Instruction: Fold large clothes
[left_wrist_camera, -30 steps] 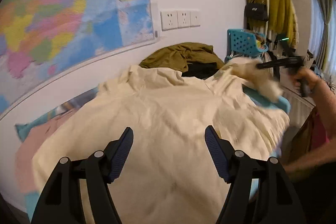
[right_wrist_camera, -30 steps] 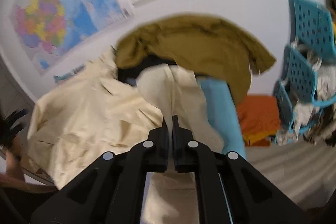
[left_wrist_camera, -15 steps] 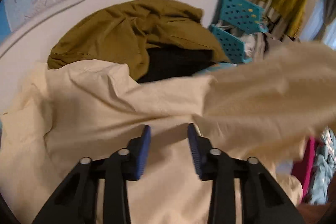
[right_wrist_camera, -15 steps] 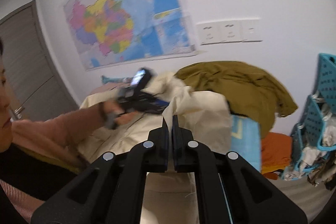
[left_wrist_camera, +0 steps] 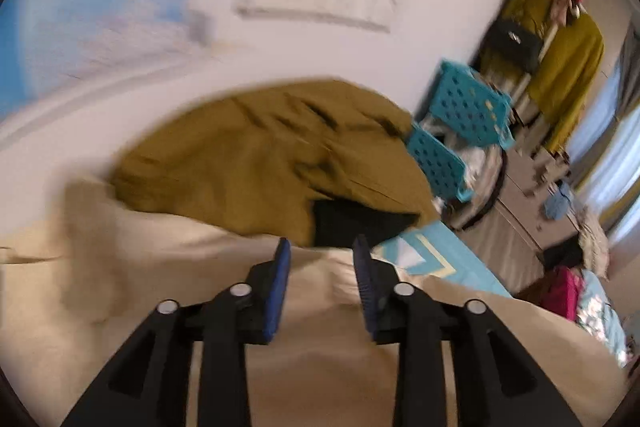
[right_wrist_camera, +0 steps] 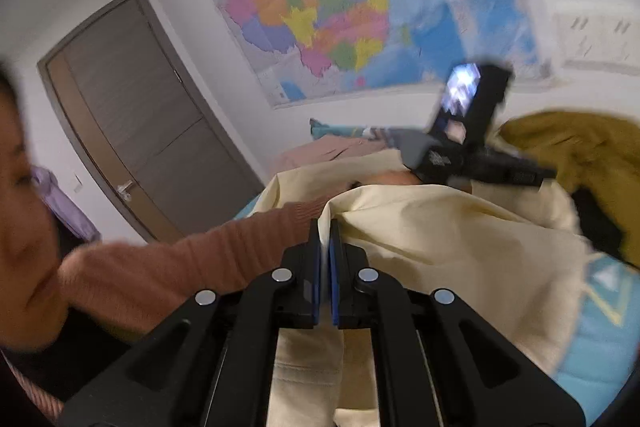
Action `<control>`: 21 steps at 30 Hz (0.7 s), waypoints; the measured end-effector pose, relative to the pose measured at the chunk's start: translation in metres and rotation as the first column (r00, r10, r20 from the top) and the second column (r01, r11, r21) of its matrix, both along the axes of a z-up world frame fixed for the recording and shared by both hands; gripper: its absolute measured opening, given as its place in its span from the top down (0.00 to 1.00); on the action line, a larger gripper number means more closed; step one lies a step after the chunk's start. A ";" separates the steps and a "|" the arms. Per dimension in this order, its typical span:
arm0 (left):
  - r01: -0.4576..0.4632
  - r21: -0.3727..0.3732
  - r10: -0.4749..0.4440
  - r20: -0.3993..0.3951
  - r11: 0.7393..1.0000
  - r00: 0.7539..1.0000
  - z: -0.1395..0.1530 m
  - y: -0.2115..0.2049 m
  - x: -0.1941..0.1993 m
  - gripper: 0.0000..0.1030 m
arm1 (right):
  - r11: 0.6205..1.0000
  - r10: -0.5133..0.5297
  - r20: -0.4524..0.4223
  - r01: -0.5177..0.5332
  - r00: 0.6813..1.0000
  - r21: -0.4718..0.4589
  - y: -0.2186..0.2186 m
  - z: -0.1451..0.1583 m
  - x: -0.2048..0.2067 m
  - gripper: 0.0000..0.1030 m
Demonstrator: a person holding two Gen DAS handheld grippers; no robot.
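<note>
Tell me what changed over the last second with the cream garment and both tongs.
The left tongs narrowed from wide open, have just reopened slightly, and have swung toward the olive-green garment pile; nothing is gripped. The right tongs carried a fold of the large cream cotton garment up and across, over the person's pink sleeve. Unchanged: the right tongs stay shut on the cloth.
</note>
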State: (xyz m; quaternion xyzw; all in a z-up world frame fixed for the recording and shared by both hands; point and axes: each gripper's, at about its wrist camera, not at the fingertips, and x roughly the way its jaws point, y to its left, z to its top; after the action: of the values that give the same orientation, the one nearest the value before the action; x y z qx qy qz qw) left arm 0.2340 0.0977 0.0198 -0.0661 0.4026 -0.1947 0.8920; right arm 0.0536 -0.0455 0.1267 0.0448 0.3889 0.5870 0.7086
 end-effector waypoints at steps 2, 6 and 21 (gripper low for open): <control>-0.060 0.031 0.059 0.046 0.998 0.997 0.015 0.034 -0.018 0.65 | 1.000 0.008 -0.053 -0.007 0.999 0.012 0.026 -0.015 0.018 0.96; -0.186 0.039 0.181 0.111 0.982 0.977 0.034 0.114 -0.069 0.53 | 0.999 0.035 -0.145 -0.038 0.989 -0.020 0.088 -0.055 0.045 0.94; -0.111 0.126 0.100 0.091 0.986 0.991 -0.020 0.160 -0.230 0.20 | 0.969 -0.095 0.044 0.102 0.995 -0.225 0.124 -0.069 0.083 0.34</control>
State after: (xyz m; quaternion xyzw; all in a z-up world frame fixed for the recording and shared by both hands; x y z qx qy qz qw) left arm 0.0038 0.2579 0.0003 -0.0205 0.3726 -0.1228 0.9196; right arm 0.1363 0.0789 0.0580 -0.0269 0.4391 0.5035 0.7436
